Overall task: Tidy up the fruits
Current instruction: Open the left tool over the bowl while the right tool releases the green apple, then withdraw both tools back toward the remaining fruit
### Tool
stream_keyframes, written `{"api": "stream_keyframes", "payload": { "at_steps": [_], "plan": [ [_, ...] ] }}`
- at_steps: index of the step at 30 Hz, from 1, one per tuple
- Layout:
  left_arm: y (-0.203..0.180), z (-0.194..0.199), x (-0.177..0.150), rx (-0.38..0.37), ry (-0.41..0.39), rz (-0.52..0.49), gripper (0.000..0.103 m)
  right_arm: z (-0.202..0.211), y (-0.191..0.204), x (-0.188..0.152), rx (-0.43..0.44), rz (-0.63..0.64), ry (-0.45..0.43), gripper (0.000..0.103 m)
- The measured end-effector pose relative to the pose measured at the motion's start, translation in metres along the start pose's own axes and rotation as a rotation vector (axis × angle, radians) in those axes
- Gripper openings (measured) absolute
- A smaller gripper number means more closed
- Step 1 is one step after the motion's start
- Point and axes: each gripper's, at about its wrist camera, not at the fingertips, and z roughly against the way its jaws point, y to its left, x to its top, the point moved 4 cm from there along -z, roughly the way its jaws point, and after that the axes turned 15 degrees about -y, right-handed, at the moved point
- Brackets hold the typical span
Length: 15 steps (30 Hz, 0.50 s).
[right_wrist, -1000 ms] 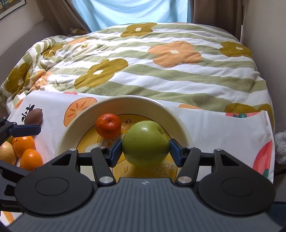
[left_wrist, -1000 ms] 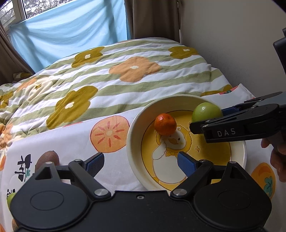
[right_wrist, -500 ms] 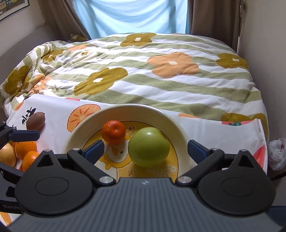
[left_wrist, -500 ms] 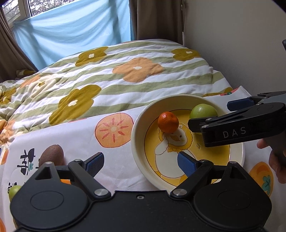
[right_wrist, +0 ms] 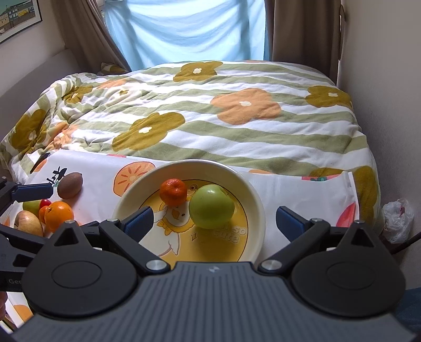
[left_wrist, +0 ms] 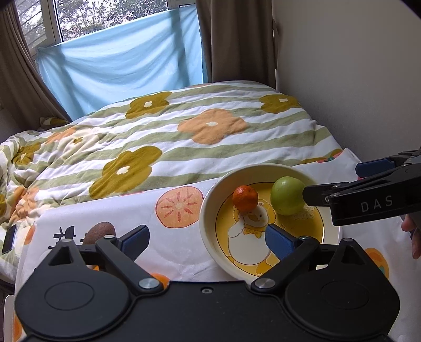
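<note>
Soft daylight is admitted from the window (left_wrist: 79, 18) at twelve o'clock, diffused by the blue sheet (right_wrist: 189, 29). Faint shadows are cast inside the bowl (right_wrist: 252, 200). Straight lines are bowed by fisheye distortion, and the corners are darkened. Focus is kept sharp throughout.

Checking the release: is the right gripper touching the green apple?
Apart. The right wrist view shows the right gripper open, clear gaps beside the green apple.
</note>
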Motion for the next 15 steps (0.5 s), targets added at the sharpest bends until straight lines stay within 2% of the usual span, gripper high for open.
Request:
{"api": "stream_keyframes", "payload": {
  "at_steps": [6,15],
  "plan": [
    [-0.002,0.035,0.006,0.040,-0.053,0.010,0.099,0.033,0.006,0.003,0.004,0.010,-0.002,0.103],
    [0.014,0.090,-0.004,0.139,-0.107,0.057,0.101,0.070,0.028,-0.001,0.065,-0.007,-0.005,0.103]
  ]
}}
